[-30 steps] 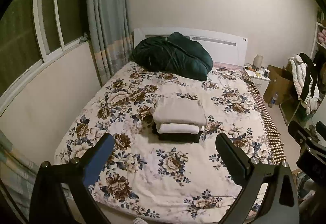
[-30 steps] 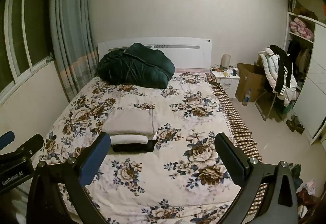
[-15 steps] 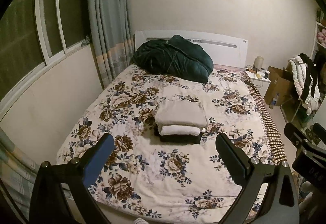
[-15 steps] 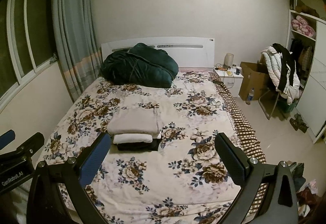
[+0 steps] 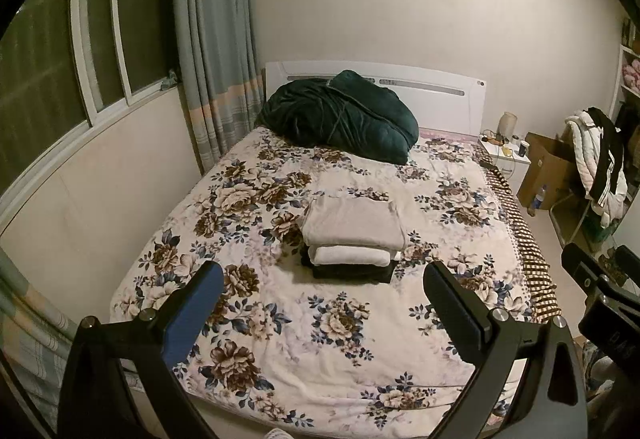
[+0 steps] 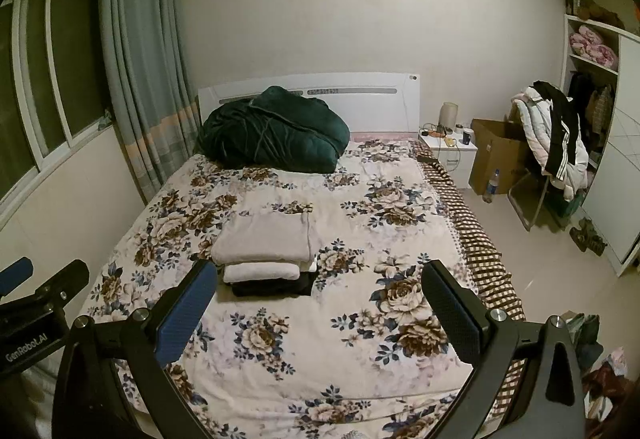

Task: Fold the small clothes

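Note:
A stack of folded clothes lies in the middle of the floral bed: a beige piece on top, a white one under it, a black one at the bottom. It also shows in the right wrist view. My left gripper is open and empty, held above the foot of the bed, well short of the stack. My right gripper is open and empty, to the right of the left one and also short of the stack.
A dark green quilt is bundled at the white headboard. A wall with a window and curtain runs along the left. On the right stand a nightstand, a cardboard box, a chair with jackets and a wardrobe.
Both grippers have drawn back and up from the bed, so the stack looks smaller and farther off. Both stay open and empty.

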Demonstrator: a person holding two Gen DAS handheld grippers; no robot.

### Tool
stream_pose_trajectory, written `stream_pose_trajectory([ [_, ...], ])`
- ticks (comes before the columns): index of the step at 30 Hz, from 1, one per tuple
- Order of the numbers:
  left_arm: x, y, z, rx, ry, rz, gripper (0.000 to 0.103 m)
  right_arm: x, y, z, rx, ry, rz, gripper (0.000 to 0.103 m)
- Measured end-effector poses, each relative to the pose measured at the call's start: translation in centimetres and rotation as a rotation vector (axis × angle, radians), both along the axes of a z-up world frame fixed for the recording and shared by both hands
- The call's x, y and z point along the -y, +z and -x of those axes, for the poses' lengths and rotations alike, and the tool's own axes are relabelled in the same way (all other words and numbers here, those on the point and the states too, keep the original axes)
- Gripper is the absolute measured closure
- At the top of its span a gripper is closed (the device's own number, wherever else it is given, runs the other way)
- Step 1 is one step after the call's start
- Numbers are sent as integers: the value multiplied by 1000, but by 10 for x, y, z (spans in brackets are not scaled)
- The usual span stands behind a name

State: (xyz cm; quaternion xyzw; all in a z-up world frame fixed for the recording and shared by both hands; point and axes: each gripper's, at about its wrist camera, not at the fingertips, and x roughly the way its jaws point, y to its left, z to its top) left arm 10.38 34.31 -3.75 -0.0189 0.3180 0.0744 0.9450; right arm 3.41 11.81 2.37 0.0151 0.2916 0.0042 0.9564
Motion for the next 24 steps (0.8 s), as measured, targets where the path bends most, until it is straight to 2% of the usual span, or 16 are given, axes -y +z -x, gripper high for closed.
stream_pose_trajectory([
  [24,-2,1,1,2,-3,3,1,-13,4,0,1,0,1,0],
])
